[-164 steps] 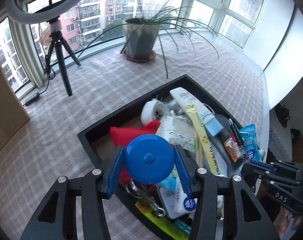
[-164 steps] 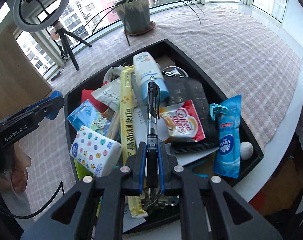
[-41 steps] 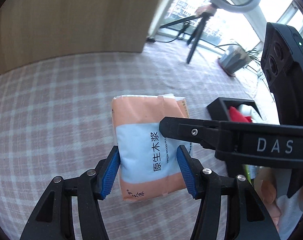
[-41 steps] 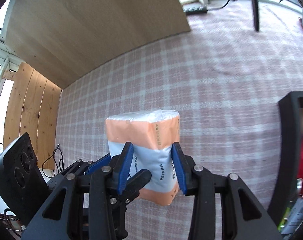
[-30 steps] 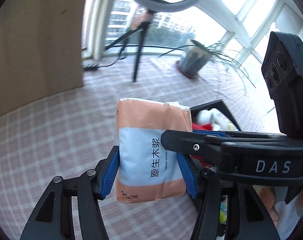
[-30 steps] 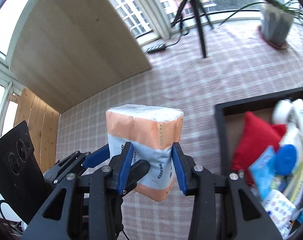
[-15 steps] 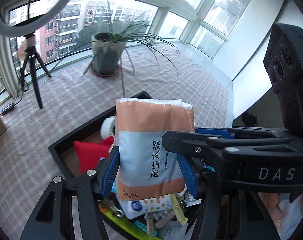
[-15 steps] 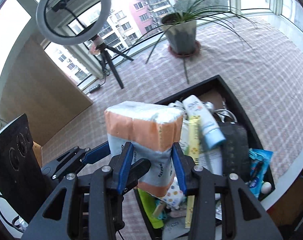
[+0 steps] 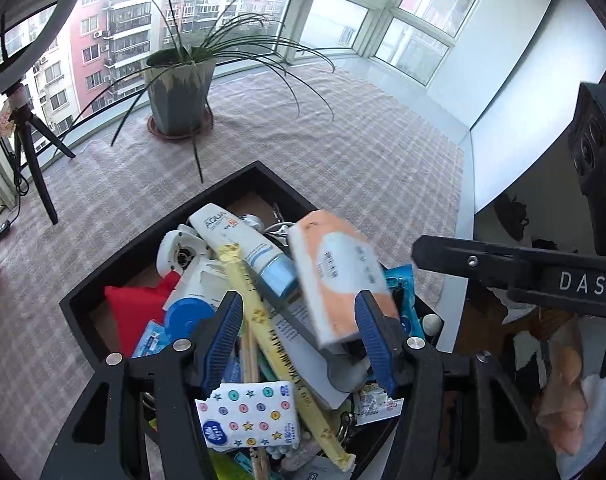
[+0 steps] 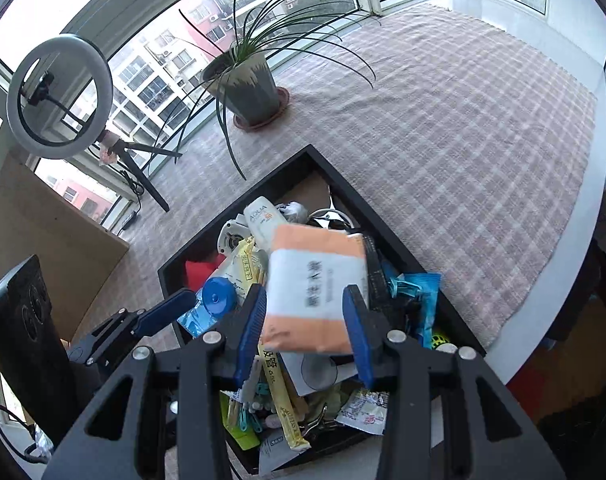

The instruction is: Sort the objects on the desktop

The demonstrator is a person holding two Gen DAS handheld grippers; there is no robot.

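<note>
An orange-and-white tissue pack (image 9: 335, 276) (image 10: 315, 288) is blurred and tilted just above the heap in the black tray (image 9: 115, 264) (image 10: 363, 196). My left gripper (image 9: 299, 300) is open above the tray. The pack lies against its right finger and well clear of the left one. In the left wrist view the right gripper's black finger (image 9: 503, 268) ends to the right of the pack, apart from it. My right gripper (image 10: 303, 292) stands open, and the pack shows beyond its blue pads, loose. The tray holds a sunscreen tube (image 9: 243, 240), a blue tape measure (image 10: 219, 296), a red pouch (image 9: 135, 312) and several other items.
A potted plant (image 9: 179, 92) stands on the checked cloth (image 10: 463, 140) behind the tray. A ring light on a tripod (image 10: 59, 96) and a wooden board (image 10: 43, 232) are at the left. The table edge (image 9: 463, 200) runs close on the right. A hand (image 9: 563, 392) shows at the lower right.
Both grippers carried the tissue pack from bare cloth to above the tray. Now the pack has slipped out of both grips and tips toward the heap; the right gripper has drawn away to the right.
</note>
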